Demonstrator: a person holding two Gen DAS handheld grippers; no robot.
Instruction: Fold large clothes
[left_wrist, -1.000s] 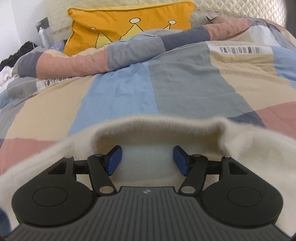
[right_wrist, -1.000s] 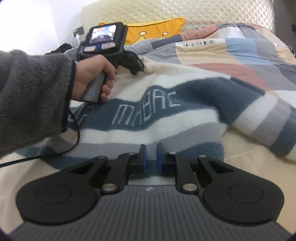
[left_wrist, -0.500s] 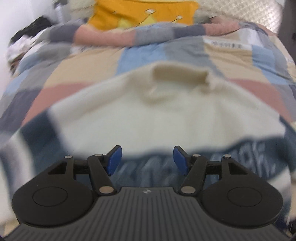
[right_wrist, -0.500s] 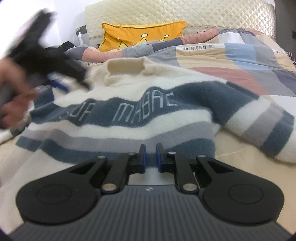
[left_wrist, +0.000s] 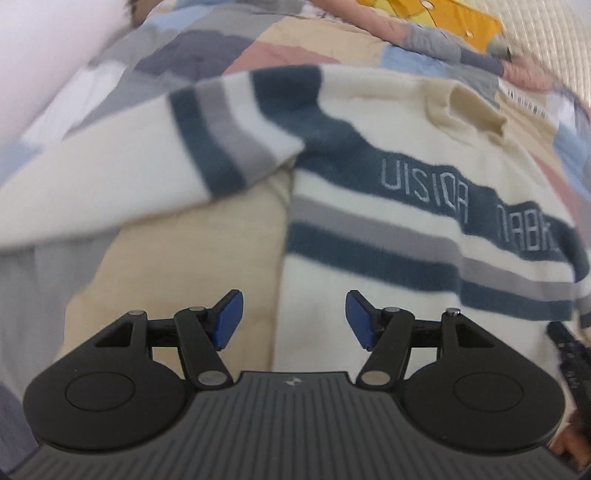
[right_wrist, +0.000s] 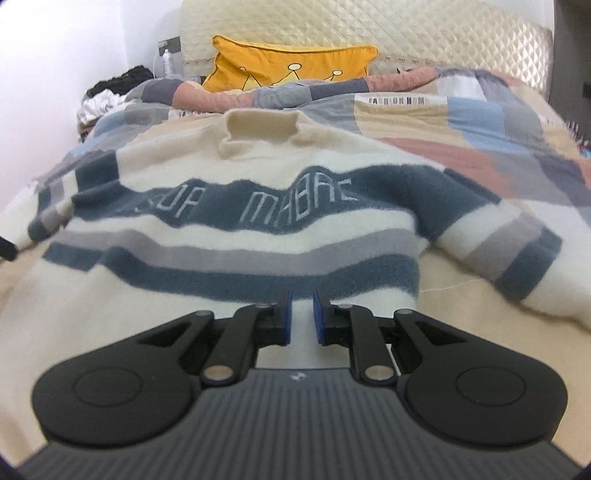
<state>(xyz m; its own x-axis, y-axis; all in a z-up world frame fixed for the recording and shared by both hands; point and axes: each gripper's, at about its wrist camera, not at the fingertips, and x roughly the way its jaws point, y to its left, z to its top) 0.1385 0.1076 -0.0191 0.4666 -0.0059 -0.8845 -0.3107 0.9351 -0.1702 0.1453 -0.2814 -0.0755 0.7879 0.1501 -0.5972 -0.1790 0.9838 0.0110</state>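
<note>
A cream sweater (right_wrist: 236, 266) with navy and grey stripes and pale lettering lies face up on the bed, collar (right_wrist: 260, 125) away from me. Its sleeves (left_wrist: 155, 147) (right_wrist: 509, 254) spread to either side. My left gripper (left_wrist: 294, 319) hovers open over the sweater's left side edge, with nothing between its blue pads (left_wrist: 229, 317). My right gripper (right_wrist: 301, 317) is shut low over the lower body of the sweater. Cream cloth shows in the narrow slit between its pads; I cannot tell whether any is pinched.
The bed carries a patchwork quilt (right_wrist: 480, 122) of blue, grey, beige and pink blocks. An orange crown cushion (right_wrist: 291, 66) leans on the quilted headboard (right_wrist: 424, 33). Dark and white clothes (right_wrist: 110, 88) are piled at the far left by the wall. The other gripper's black body (left_wrist: 569, 354) shows at the right edge.
My left gripper pulled back from the collar and swung to the sweater's left side, rolling as it went. The hand holding it left the right wrist view. The right gripper shifted slightly.
</note>
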